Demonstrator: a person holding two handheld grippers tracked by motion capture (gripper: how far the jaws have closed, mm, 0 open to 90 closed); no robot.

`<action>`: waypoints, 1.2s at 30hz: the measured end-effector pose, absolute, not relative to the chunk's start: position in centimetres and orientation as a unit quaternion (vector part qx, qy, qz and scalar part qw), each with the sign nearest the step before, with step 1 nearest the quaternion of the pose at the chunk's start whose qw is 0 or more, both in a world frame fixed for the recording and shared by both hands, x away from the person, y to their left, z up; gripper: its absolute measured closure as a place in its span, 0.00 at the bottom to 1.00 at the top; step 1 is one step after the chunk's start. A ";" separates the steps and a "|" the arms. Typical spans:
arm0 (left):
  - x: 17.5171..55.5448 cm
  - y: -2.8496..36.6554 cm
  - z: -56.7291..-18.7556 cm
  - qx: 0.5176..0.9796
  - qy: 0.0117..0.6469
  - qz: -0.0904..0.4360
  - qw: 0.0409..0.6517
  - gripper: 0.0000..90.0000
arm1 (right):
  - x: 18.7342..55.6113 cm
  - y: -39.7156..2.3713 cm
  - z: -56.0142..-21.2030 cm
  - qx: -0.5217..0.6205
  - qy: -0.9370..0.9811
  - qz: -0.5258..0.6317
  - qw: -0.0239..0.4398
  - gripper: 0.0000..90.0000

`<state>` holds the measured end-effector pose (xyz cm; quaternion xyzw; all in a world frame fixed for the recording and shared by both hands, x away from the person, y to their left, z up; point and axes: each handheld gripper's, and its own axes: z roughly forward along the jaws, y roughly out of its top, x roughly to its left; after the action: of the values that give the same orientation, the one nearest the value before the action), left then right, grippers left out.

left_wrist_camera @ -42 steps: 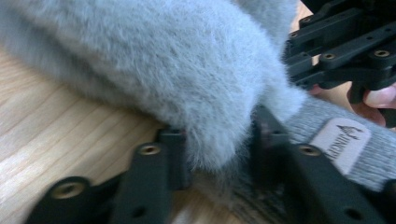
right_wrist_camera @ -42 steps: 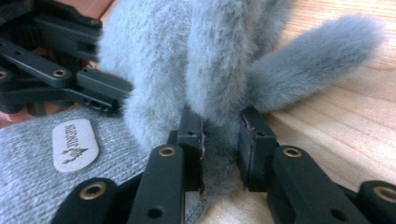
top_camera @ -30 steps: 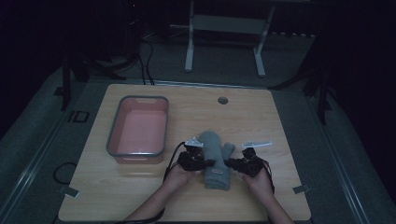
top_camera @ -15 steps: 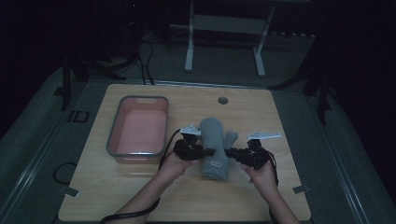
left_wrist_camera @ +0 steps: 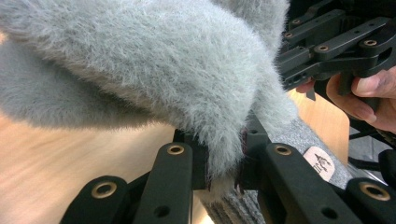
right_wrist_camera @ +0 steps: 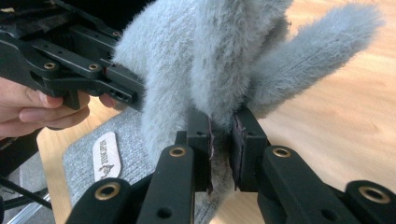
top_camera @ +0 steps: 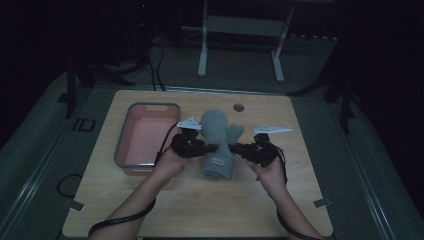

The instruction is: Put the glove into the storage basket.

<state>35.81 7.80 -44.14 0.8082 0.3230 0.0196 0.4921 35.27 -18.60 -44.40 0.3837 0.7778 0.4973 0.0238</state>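
Note:
A fuzzy grey mitten [top_camera: 219, 142] with a ribbed cuff and a small oval label hangs above the wooden table [top_camera: 200, 200], held between both hands. My left gripper [top_camera: 209, 148] is shut on its left edge; the fur is pinched between the black pads [left_wrist_camera: 224, 158]. My right gripper [top_camera: 233, 148] is shut on the opposite edge, close under the thumb [right_wrist_camera: 313, 56]. In the right gripper view the mitten [right_wrist_camera: 205, 60] folds down over my right gripper [right_wrist_camera: 219, 149], and the left gripper [right_wrist_camera: 74, 70] shows behind it. The mitten [left_wrist_camera: 154, 70] drapes across the left gripper view.
A grey tray [top_camera: 125, 145] with a pink inside sits on the table's left half, right beside my left hand. A small round hole [top_camera: 238, 107] lies near the table's far edge. A white stand [top_camera: 240, 45] is on the floor beyond.
Both hands have lifted the mitten off the table and carried it a little away from the person. It now hangs in the air between the grippers, which stay shut on it.

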 end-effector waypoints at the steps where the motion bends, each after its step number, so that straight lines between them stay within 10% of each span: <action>1: 35.8 8.4 -43.9 0.807 0.325 0.024 0.492 0.89 | 35.5 -18.2 -44.2 0.381 0.778 0.499 0.023 0.89; 24: 36.6 21.7 -39.5 0.805 0.378 0.074 0.451 0.88 | 39.6 -4.3 -41.2 0.317 0.791 0.523 -0.011 0.89; 36: 38.8 25.1 -43.1 0.800 0.441 0.070 0.402 0.88 | 42.4 1.9 -44.2 0.334 0.812 0.478 -0.014 0.89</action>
<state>38.85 25.12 -43.06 0.7996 0.4408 0.0699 0.4019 42.40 1.86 -44.20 0.3338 0.8121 0.4783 -0.0144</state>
